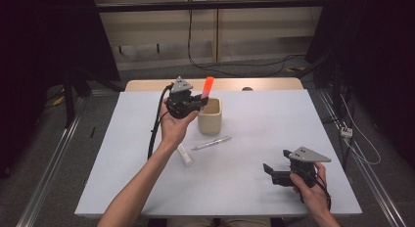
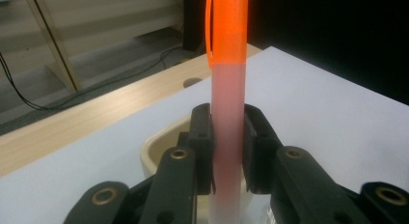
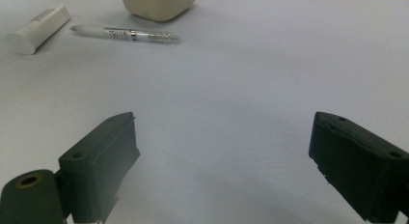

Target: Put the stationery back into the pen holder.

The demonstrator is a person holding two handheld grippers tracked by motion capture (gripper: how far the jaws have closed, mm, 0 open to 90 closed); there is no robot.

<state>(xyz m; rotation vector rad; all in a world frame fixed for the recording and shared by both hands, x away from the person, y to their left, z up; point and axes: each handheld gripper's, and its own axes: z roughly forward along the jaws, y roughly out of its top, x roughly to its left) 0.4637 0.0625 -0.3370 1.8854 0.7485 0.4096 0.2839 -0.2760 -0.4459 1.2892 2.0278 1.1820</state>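
One orange-capped marker (image 1: 207, 88), long axis near upright, cap up, clamped in left gripper (image 1: 194, 104) above beige cup (image 1: 211, 120), frame centre. Right gripper (image 1: 274, 174) gapes empty. Pen (image 3: 126, 35) print possibly lettering, unreadable.

There are two grippers, the left gripper (image 1: 195, 103) and the right gripper (image 1: 270, 172), each in one hand. One orange-capped marker (image 1: 208, 87) stands up over one beige cup (image 1: 210, 120). One clear pen (image 1: 212, 143) and one white tube (image 1: 185, 155) lie on the one white table (image 1: 264, 124). That makes two pens of any sort, one cup, one tube.
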